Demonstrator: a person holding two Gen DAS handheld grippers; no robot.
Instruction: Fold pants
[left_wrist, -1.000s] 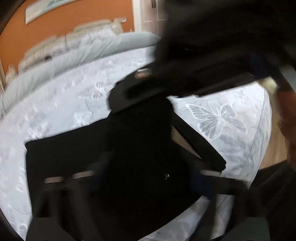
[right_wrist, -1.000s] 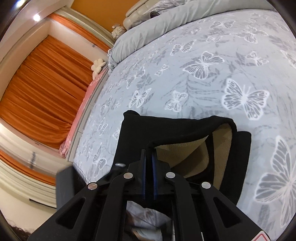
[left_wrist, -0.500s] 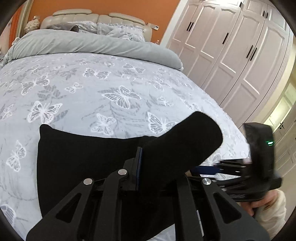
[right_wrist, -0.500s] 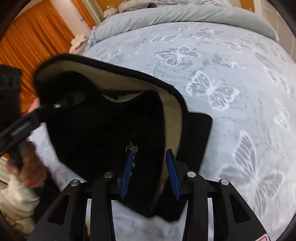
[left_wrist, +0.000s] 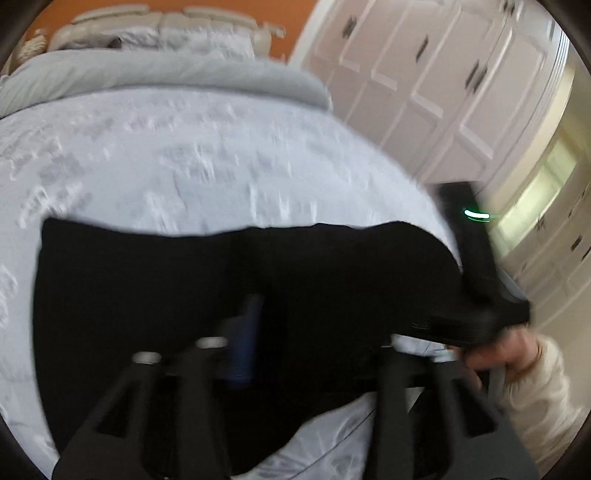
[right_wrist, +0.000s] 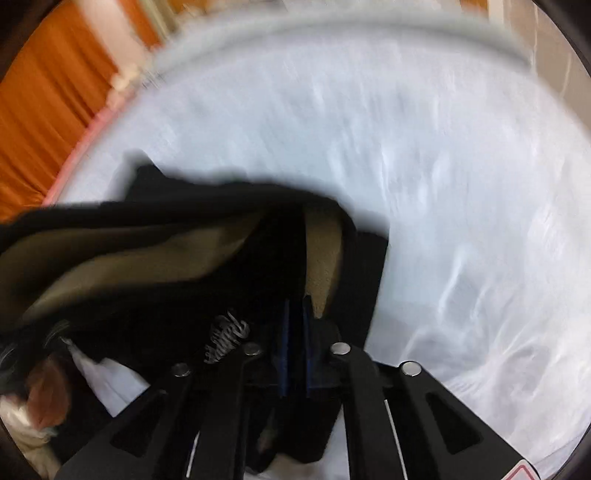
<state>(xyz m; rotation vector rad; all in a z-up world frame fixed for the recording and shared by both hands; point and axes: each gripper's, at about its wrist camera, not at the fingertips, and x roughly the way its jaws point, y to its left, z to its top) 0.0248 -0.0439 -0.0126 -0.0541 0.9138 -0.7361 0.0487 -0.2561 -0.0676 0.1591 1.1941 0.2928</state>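
Black pants (left_wrist: 229, 280) lie in a folded block on the near part of a butterfly-print bedspread (left_wrist: 192, 162), well short of the grey duvet (left_wrist: 155, 74) rolled back at the head of the bed. The left gripper (left_wrist: 314, 328) hangs over the middle of the garment; its jaws have just been opening and now stand apart, with cloth beneath them but, as far as the motion blur lets one judge, nothing pinched. One blue pad (left_wrist: 245, 339) shows clearly; the other is lost against the dark fabric.

On the garment's right side the right gripper (right_wrist: 294, 332) has just been closing, and its blue pads (right_wrist: 283, 347) now sit almost together on the edge of the top layer, where the tan lining (right_wrist: 321, 254) turns outward beside the black shell.

This reads as the middle of a fold: one side let go, the other freshly gripped. The next move probably calls for the right gripper to carry its pinched edge across the pants and lay it square on the lower layer, while the left takes a matching hold or keeps clear so the lining is tucked under.
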